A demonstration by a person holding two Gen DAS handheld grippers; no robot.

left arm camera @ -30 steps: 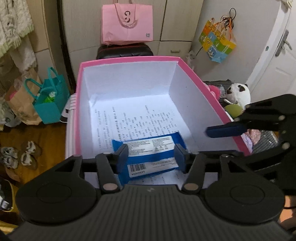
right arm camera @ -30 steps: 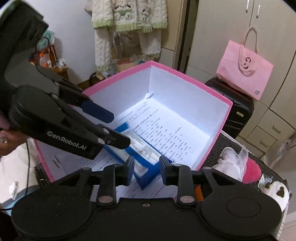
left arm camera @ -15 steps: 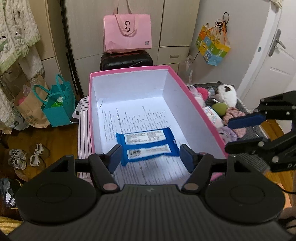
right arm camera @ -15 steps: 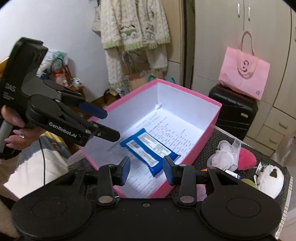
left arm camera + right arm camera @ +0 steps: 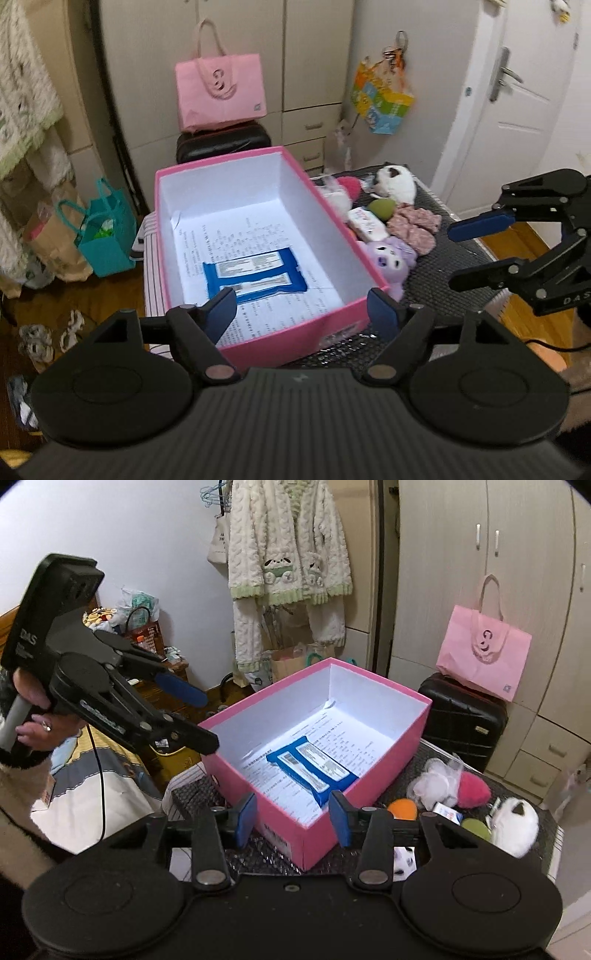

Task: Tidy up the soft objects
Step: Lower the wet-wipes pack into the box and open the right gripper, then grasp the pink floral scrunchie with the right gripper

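A pink box [image 5: 295,325] [image 5: 388,771] with white walls holds a blue wipes pack [image 5: 255,275] [image 5: 314,768] lying flat on printed paper. Soft items lie on the dark mesh table right of the box: a purple plush [image 5: 389,258], a floral cloth [image 5: 415,225], a green sponge [image 5: 380,206], a panda plush [image 5: 395,181] [image 5: 515,821], a pink puff [image 5: 474,788]. My left gripper [image 5: 303,310] is open and empty above the box's near end. My right gripper [image 5: 291,819] is open and empty at the box's near corner; it shows in the left wrist view [image 5: 476,254].
A black suitcase [image 5: 461,716] with a pink bag [image 5: 219,94] stands behind the box. A teal bag [image 5: 103,236] and shoes sit on the floor at left. A white door [image 5: 517,110] is at right. A bed [image 5: 92,782] lies left.
Both grippers have pulled back and up from the box, and both have opened wider. The blue pack stays lying in the box.
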